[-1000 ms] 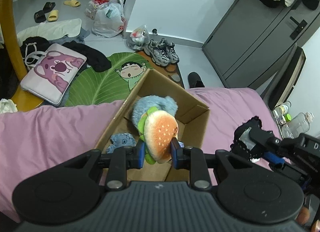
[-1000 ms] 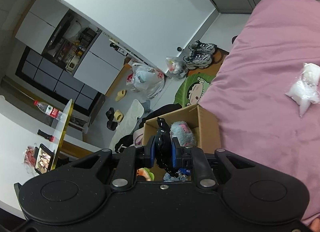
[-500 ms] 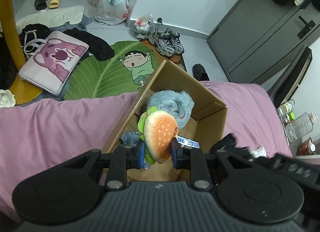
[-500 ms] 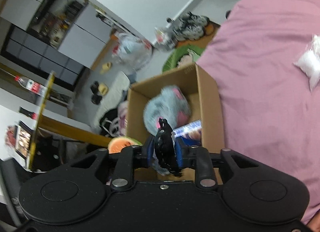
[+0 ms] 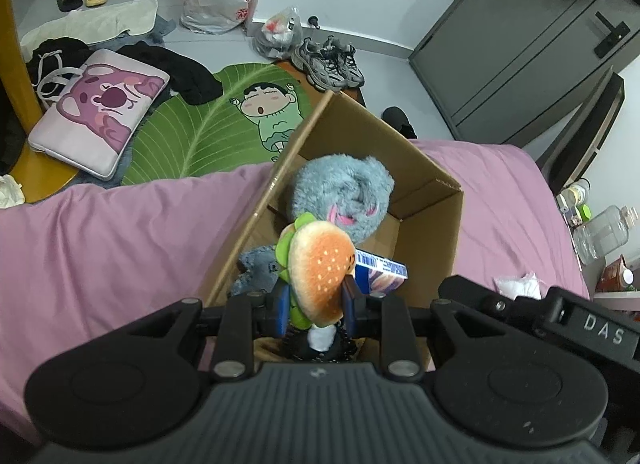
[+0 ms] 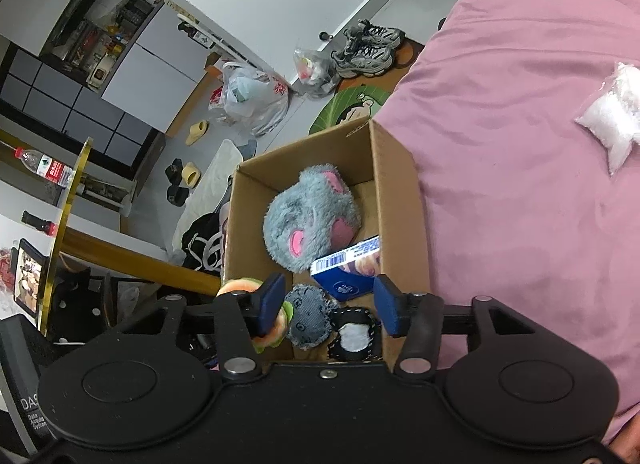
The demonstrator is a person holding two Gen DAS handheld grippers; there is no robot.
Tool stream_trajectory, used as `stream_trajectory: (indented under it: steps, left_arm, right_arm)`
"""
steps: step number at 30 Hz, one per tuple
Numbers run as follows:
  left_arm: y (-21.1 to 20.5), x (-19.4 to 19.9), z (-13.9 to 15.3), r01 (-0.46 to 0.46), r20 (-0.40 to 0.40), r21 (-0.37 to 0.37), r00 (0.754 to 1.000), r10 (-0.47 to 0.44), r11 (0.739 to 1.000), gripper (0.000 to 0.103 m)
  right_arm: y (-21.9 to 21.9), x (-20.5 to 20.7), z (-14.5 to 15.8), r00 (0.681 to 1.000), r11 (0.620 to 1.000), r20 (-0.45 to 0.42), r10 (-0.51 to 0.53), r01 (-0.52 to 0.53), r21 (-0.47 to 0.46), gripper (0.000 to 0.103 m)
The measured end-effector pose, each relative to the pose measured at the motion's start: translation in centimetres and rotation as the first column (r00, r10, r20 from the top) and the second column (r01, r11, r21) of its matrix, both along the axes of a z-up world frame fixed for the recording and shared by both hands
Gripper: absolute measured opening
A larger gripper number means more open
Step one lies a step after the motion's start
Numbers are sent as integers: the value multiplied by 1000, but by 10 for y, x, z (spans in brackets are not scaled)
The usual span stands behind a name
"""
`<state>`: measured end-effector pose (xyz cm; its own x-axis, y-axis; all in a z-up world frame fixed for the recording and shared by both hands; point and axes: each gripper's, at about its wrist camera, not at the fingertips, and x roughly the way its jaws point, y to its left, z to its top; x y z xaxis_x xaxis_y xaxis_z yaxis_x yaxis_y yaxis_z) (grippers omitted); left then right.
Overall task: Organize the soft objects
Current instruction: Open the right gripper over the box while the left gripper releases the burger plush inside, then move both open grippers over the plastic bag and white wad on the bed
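Pink bedding [image 5: 120, 248] carries an open cardboard box [image 5: 432, 200] in the left wrist view, with a leaf-shaped floor mat [image 5: 208, 120] bearing a cartoon child beyond the bed's edge. The left claw [image 5: 316, 300] is pinched on a plush burger [image 5: 320, 268], held over the box opening. Inside sit a grey furry plush [image 5: 344, 188], a small denim plush [image 5: 256, 268] and a blue carton [image 5: 380, 270] with a barcode strip; its print is too small to read. At the right the other tool shows the white letters "DAS" [image 5: 604, 330]. Compared with a second ago the box looms larger and closer, and the burger sits lower over it.

From the right wrist view the same box [image 6: 400, 184] stands on the bed, a clear bag of white stuffing [image 6: 612, 124] well apart on the bedding. The right claw [image 6: 328, 304] is opening, nothing pressed between its pads. A black patch with a white middle [image 6: 354, 334], gripped a second ago, now lies in the box below the claw, beside the denim plush [image 6: 308, 316]. The carton [image 6: 348, 268] leans against the grey plush [image 6: 312, 216]. The burger's edge [image 6: 240, 286] peeks in at left.
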<state>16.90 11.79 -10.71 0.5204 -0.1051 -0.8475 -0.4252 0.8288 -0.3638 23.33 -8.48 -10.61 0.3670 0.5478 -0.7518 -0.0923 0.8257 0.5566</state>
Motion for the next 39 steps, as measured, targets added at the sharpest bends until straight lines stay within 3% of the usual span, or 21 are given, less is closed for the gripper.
stream_trajectory:
  steps: [7, 9, 13, 15, 24, 29, 36, 39]
  left_arm:
    - [-11, 2, 1, 9, -38, 58, 999, -7, 998, 29]
    - [-12, 1, 2, 21, -35, 39, 999, -20, 999, 31]
    - [-14, -2, 10, -1, -34, 72, 999, 4, 997, 63]
    - [-15, -6, 16, -16, -16, 82, 1000, 17, 997, 69]
    - [-31, -10, 33, -15, -9, 126, 1000, 16, 992, 72]
    - [-44, -14, 42, -16, 11, 151, 1000, 15, 988, 80]
    - [-63, -17, 51, 0, 17, 188, 1000, -3, 982, 81]
    - [-71, -18, 55, 6, 26, 206, 1000, -12, 978, 82]
  right_arm:
    - [-13, -2, 4, 1000, 1000, 13, -20, 20, 4, 59]
    - [-18, -3, 5, 1000, 1000, 17, -25, 24, 7, 60]
    - [-28, -5, 10, 999, 999, 28, -35, 34, 19, 60]
    - [-34, -6, 13, 998, 999, 37, -44, 43, 25, 60]
    - [-69, -11, 22, 993, 995, 74, -93, 90, 39, 71]
    - [-80, -15, 30, 989, 997, 122, -81, 81, 3, 77]
    - [-97, -18, 35, 983, 997, 168, -77, 80, -14, 95]
    - [-104, -18, 35, 981, 996, 179, -77, 83, -28, 97]
